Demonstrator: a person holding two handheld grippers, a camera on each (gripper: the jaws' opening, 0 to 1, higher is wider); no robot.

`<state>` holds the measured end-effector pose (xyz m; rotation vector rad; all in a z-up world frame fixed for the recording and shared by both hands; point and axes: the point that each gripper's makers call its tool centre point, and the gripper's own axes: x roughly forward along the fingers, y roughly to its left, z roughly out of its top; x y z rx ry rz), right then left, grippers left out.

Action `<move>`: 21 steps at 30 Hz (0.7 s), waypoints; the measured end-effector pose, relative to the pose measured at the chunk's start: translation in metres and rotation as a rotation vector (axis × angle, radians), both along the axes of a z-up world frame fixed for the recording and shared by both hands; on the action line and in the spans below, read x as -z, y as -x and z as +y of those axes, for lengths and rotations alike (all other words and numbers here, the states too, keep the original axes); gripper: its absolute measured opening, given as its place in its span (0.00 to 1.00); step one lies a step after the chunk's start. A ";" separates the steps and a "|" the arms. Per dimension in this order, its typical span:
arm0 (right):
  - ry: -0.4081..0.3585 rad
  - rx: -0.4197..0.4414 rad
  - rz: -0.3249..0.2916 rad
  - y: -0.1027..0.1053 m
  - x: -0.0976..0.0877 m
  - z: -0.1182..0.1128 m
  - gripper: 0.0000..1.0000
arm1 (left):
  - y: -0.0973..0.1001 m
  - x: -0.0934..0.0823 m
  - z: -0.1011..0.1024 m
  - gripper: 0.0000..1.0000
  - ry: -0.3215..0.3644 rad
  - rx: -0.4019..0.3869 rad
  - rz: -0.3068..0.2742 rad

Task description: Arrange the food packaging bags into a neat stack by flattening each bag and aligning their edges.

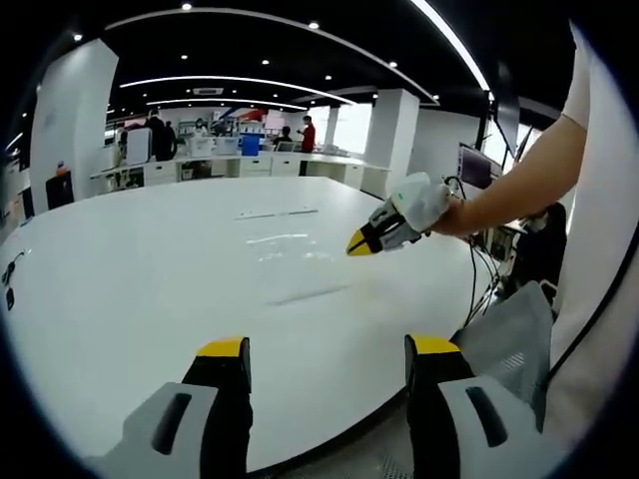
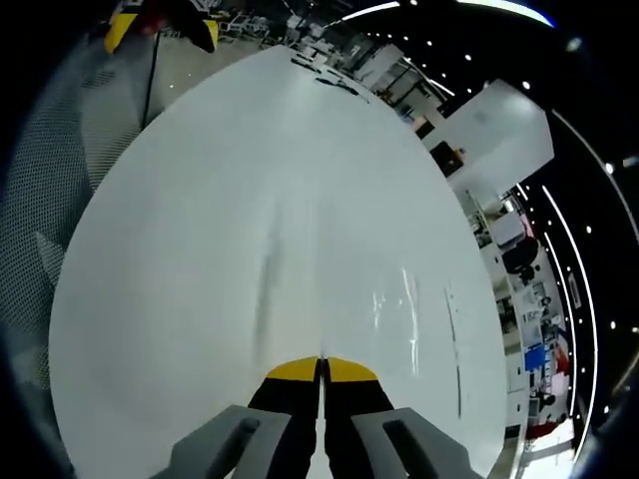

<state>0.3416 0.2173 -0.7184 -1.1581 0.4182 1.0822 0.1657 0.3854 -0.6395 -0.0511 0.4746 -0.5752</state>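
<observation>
While both grippers hover over the white table (image 1: 150, 289), no clearly printed food bag can be made out; the likely target is a clear, glossy packaging bag (image 1: 285, 241) lying flat near the table's middle, told only by its glare.

- Left gripper (image 1: 325, 349): jaws wide apart, holding nothing, at the table's near edge. In the right gripper view it appears at the table's far corner (image 2: 160, 25).
- Right gripper (image 2: 321, 367): yellow-tipped jaws closed together with only a hairline seam between them. Whether any film is nipped there cannot be told. In the left gripper view it is (image 1: 361, 244), held by a gloved hand (image 1: 424, 200), just beside the bag's near side, close above the table.
- Clear bag, right gripper view: faint streaks (image 2: 394, 299) ahead of the closed tips.
- Background: counters and people beyond the table.

Handling judgement: transparent film is slippery and hard to see, so find its edges by the glare first. Press and sweep with the closed right tips to flatten it, steadying the opposite side with the left gripper. Keep the bag well inside the table's edge.
</observation>
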 end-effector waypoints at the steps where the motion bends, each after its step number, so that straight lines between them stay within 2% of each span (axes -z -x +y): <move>1: -0.005 0.000 -0.001 0.000 -0.003 0.000 0.00 | 0.000 0.000 0.000 0.61 0.000 0.001 -0.001; 11: -0.027 -0.024 -0.062 0.006 -0.040 -0.004 0.00 | 0.001 -0.003 -0.002 0.61 0.008 0.021 0.002; 21: -0.053 -0.074 -0.088 0.018 -0.075 -0.004 0.00 | -0.005 -0.018 -0.005 0.60 0.008 0.053 -0.027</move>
